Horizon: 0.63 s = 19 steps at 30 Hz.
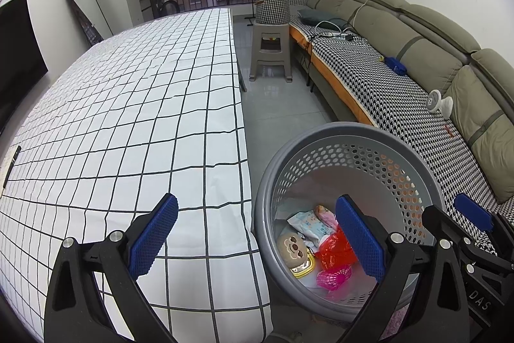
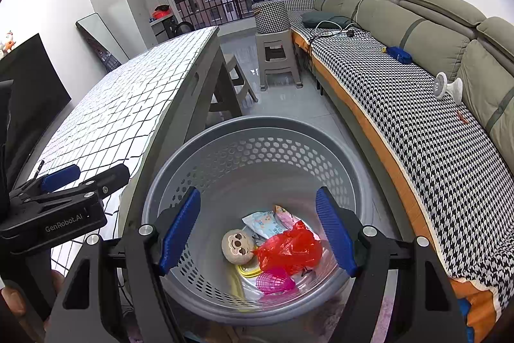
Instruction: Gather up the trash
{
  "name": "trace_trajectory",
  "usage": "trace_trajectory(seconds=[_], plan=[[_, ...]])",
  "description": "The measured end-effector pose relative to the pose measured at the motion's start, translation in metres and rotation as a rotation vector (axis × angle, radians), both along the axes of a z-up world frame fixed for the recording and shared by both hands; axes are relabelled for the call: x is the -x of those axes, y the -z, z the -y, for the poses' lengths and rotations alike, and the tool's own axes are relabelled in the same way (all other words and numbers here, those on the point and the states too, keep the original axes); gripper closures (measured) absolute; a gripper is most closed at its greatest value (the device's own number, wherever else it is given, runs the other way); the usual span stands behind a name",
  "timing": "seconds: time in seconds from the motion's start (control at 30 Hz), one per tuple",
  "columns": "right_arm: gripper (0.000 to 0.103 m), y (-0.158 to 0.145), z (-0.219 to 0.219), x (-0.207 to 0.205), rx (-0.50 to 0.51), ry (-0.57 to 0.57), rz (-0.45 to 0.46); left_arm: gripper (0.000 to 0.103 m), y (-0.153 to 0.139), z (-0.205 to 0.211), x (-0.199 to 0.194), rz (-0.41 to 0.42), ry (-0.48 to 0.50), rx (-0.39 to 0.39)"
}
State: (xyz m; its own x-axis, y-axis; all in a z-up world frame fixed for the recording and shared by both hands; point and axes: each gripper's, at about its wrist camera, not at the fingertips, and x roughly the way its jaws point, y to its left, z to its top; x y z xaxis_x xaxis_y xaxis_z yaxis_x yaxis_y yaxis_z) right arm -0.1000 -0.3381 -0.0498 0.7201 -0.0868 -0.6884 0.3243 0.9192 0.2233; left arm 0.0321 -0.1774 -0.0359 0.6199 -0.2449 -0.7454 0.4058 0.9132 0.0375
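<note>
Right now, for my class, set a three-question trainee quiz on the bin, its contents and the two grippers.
1. True or false: the right gripper holds a piece of trash.
2. Which item lies in the grey bin? A) a glass bottle B) a red plastic bag C) a shoe
3. Fill in: the left gripper has its fingers ____.

Key: 1 false, its fingers are open and empty above the bin. 2 B. 3 open.
</note>
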Motion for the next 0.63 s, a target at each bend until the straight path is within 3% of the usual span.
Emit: trace_trajectory(seconds=[0.63], plan=[[0.032, 0.0010, -0.0006, 0.0001, 0.001, -0.004, 0.001, 0.006, -0.0013, 0.0015, 0.0018, 0.007, 0.000, -0.003]])
